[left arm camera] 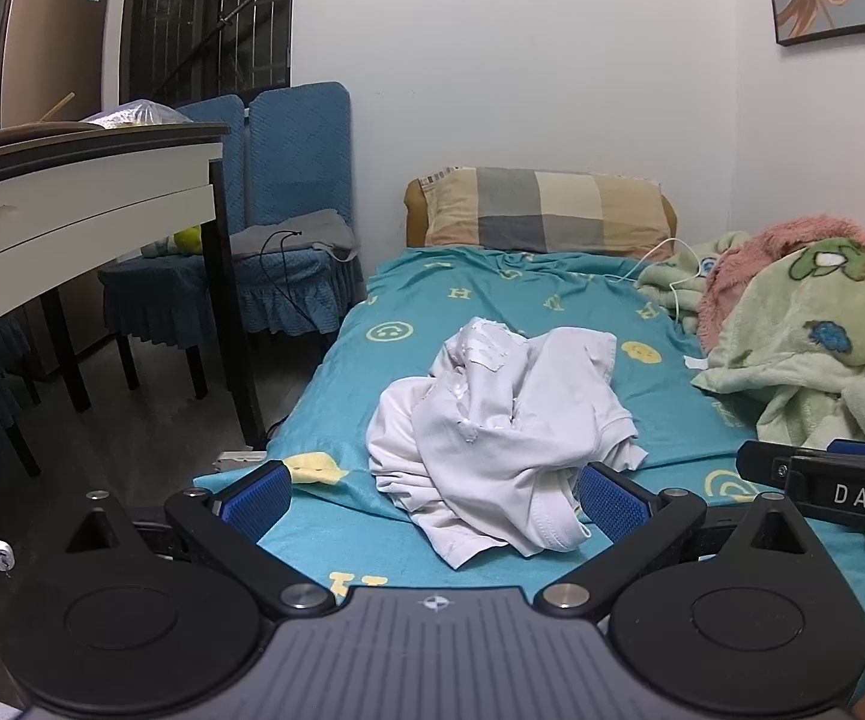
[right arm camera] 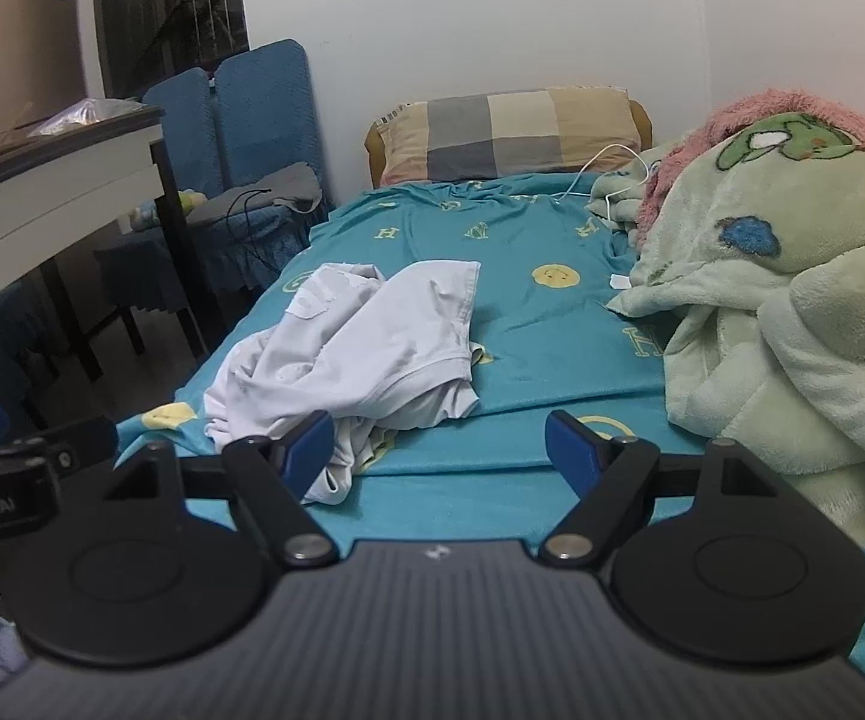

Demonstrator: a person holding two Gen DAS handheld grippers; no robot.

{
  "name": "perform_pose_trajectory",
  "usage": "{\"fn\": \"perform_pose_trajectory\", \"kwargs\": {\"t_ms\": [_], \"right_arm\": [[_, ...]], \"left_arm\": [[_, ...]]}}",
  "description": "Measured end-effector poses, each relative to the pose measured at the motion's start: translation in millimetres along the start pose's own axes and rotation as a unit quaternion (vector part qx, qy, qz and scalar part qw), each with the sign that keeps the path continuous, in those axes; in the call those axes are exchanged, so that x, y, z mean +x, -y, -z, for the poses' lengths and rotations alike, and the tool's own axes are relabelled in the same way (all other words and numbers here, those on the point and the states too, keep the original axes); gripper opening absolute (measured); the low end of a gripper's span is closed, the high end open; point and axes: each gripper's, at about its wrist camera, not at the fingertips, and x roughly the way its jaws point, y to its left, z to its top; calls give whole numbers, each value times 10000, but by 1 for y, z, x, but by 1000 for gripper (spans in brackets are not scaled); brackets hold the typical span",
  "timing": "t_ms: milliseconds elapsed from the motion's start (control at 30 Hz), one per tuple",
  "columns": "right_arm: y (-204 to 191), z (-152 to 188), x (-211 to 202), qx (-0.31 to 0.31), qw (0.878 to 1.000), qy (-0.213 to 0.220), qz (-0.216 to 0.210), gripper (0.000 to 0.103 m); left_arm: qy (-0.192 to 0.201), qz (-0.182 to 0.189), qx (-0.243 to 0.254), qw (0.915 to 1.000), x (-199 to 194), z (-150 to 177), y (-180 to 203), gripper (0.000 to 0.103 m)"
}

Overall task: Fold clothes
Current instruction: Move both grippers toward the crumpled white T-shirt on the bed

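A crumpled white garment (left arm camera: 504,420) lies heaped on the teal bedsheet (left arm camera: 552,300), near the bed's foot. The left gripper (left arm camera: 432,495) and right gripper (right arm camera: 439,450) hover before it, jaws spread wide, holding nothing.

White garment (left arm camera: 492,420) crumpled in heap on teal bedsheet (left arm camera: 552,294), near foot of bed. Left gripper (left arm camera: 432,495) wide open, blue pads either side of heap's near edge. Right gripper (left arm camera: 822,480) enters from right edge, state unclear. Checked pillow (left arm camera: 546,210) at head; green fleece blanket (left arm camera: 804,348) bunched on right.
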Motion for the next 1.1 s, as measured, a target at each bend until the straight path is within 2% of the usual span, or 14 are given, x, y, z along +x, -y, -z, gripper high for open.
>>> {"fn": "perform_pose_trajectory", "kwargs": {"t_ms": [733,1100], "right_arm": [[2,-1,0,71,9999,80,-34,79],[-2,-7,-6,129,9998,141,-6,79]], "left_arm": [[-1,90,31,10000,3,1,3,103],[49,287,-48,9996,0,-1,1,103]]}}
